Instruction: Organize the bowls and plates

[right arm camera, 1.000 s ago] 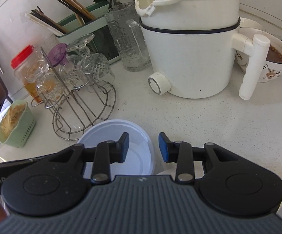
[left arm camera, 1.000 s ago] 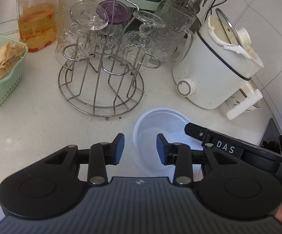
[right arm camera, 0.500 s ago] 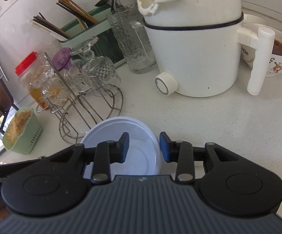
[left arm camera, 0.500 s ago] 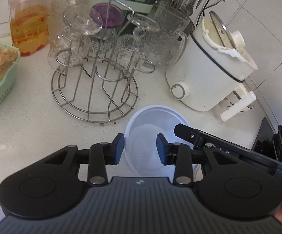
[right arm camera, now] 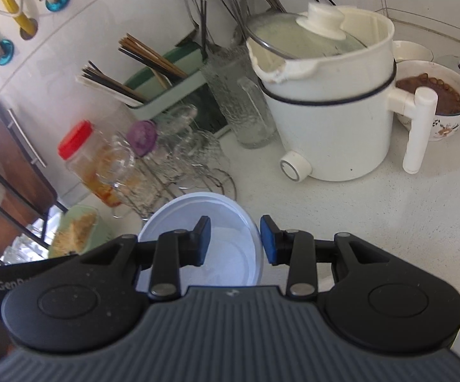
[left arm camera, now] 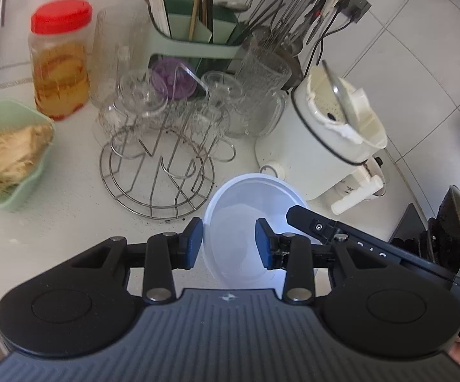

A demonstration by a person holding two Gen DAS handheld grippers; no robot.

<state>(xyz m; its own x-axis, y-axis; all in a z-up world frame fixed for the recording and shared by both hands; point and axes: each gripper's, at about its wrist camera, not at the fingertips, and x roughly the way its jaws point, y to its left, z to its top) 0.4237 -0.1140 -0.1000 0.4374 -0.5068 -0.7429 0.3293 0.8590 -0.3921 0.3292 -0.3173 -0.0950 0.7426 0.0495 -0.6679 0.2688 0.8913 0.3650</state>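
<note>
A white translucent plastic bowl [left arm camera: 246, 210] [right arm camera: 226, 248] hangs tilted just above the white counter [right arm camera: 373, 222], carried between both grippers. My left gripper [left arm camera: 229, 243] straddles the bowl's left rim, with one blue pad outside and the other inside. It is shut on the bowl. My right gripper [right arm camera: 235, 243] straddles the opposite rim the same way, its outer pad against the bowl's right edge, and is also shut on the bowl. The near part of the bowl is hidden behind the gripper bodies.
Beyond the bowl stand a wire rack of upturned glasses [left arm camera: 156, 172] and a white electric pot [left arm camera: 325, 146] with a side handle [right arm camera: 417, 130]. A green basket [left arm camera: 10, 156], a red-lidded jar [left arm camera: 59, 60] and a utensil holder [left arm camera: 198, 31] stand further off. A bowl of brown food [right arm camera: 433, 92] sits behind the pot.
Both grippers have risen, and the white bowl has come up off the counter with them. The rack, pot and jar now look farther below. The jaws have kept their width.
</note>
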